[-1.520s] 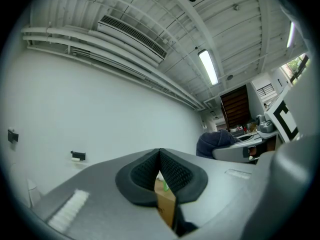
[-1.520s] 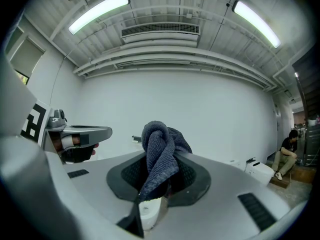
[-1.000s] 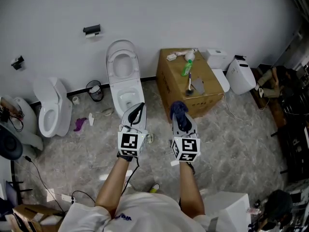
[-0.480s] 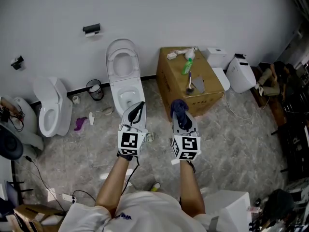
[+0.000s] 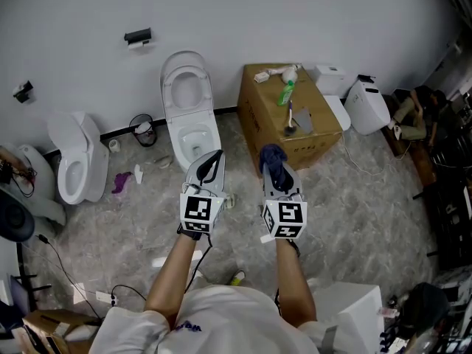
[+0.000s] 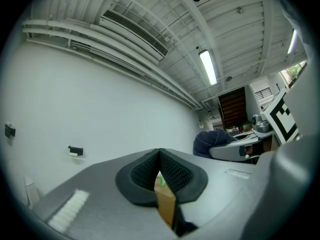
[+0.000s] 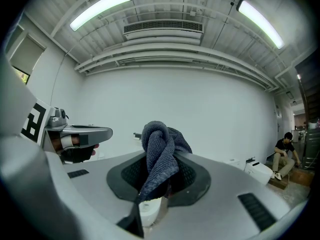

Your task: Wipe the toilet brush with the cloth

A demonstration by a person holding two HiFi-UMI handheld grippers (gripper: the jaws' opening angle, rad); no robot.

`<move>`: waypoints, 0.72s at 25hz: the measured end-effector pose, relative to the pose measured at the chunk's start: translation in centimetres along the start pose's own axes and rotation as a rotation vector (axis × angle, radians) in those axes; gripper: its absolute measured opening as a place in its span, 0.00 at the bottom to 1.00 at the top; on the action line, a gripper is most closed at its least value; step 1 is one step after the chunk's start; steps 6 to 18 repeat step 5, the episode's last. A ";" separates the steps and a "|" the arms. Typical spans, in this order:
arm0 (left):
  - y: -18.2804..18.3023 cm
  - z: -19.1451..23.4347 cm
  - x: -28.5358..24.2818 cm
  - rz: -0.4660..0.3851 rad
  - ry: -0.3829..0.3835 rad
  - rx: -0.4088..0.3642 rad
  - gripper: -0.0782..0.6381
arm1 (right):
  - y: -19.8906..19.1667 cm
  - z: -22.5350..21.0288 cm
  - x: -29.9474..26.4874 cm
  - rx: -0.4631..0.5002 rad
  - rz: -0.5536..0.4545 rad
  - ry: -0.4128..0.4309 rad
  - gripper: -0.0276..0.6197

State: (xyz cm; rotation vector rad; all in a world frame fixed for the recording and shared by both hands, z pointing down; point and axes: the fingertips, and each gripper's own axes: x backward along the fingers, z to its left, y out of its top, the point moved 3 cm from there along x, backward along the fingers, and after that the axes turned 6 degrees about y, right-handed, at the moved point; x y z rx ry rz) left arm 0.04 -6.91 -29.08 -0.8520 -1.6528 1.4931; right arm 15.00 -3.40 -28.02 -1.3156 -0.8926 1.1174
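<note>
My right gripper is clamped on the dark cloth, my left gripper closed on nothing — the toilet brush stands upright on the cardboard box ahead, nearer the right.

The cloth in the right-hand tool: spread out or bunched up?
Bunched up: the cloth is a twisted wad, pinched in the jaws of the right gripper.

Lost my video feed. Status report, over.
Left gripper shut, empty. Right gripper shut on cloth. Toilet brush on cardboard box ahead, not yet touched. Nothing seen in the way.
</note>
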 end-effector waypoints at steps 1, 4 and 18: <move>-0.1 0.1 0.0 0.002 -0.003 -0.001 0.11 | 0.0 0.1 -0.1 -0.001 -0.001 0.001 0.18; -0.4 0.3 -0.1 0.009 -0.028 -0.011 0.11 | 0.0 0.7 -0.3 -0.011 -0.013 -0.004 0.18; -0.5 0.4 -0.2 0.011 -0.036 -0.016 0.11 | 0.0 1.0 -0.3 -0.014 -0.017 -0.006 0.18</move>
